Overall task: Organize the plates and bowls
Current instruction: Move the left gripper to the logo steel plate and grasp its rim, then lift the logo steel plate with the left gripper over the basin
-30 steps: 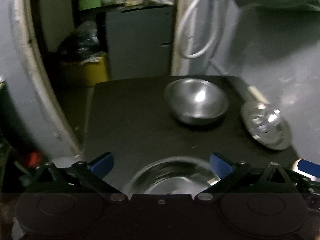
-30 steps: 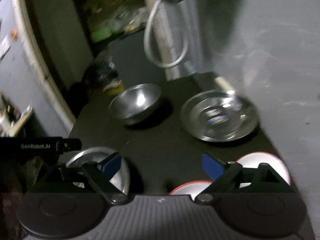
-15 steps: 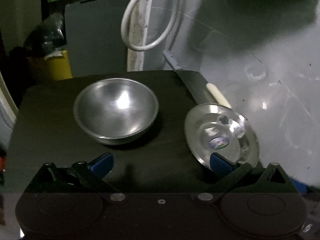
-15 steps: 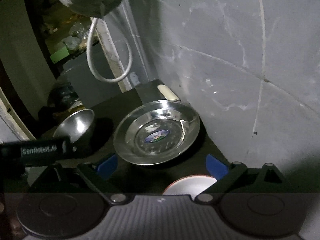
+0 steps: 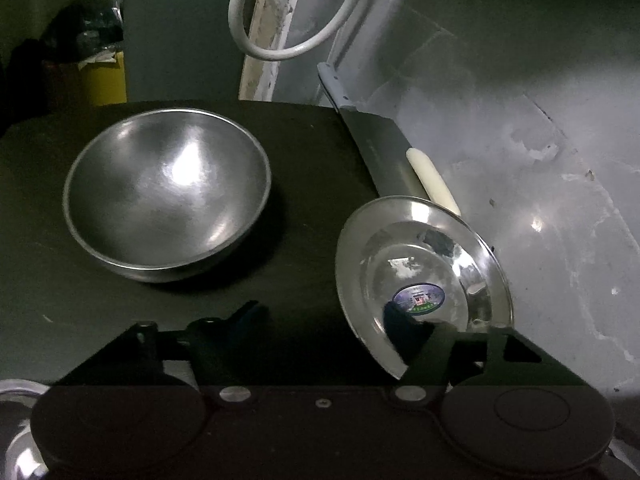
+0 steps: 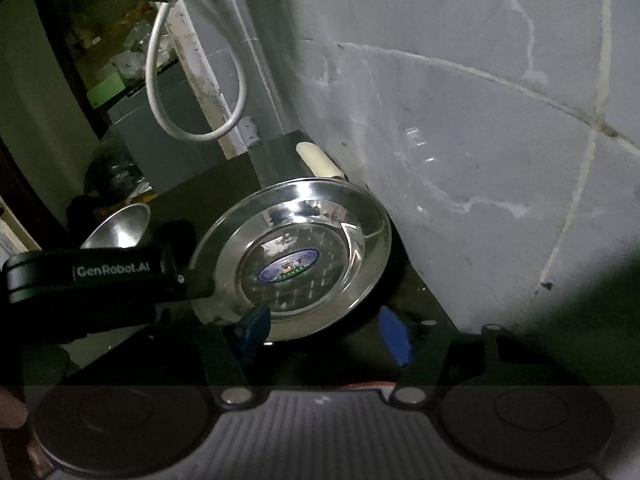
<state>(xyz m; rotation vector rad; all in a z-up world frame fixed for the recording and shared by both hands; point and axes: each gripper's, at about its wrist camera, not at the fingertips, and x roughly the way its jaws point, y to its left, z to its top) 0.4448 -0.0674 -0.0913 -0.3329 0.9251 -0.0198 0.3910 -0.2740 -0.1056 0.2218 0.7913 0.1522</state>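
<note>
Now both claws are closing at the steel plate near the table's wall-side edge: left gripper astride its rim, right gripper likewise, neither pinching; empty bowl left of them.

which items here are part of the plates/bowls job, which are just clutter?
Job: steel plate, steel bowl, left gripper and right gripper, both closing.
Clutter: white hose, cream stick, yellow bin.
</note>
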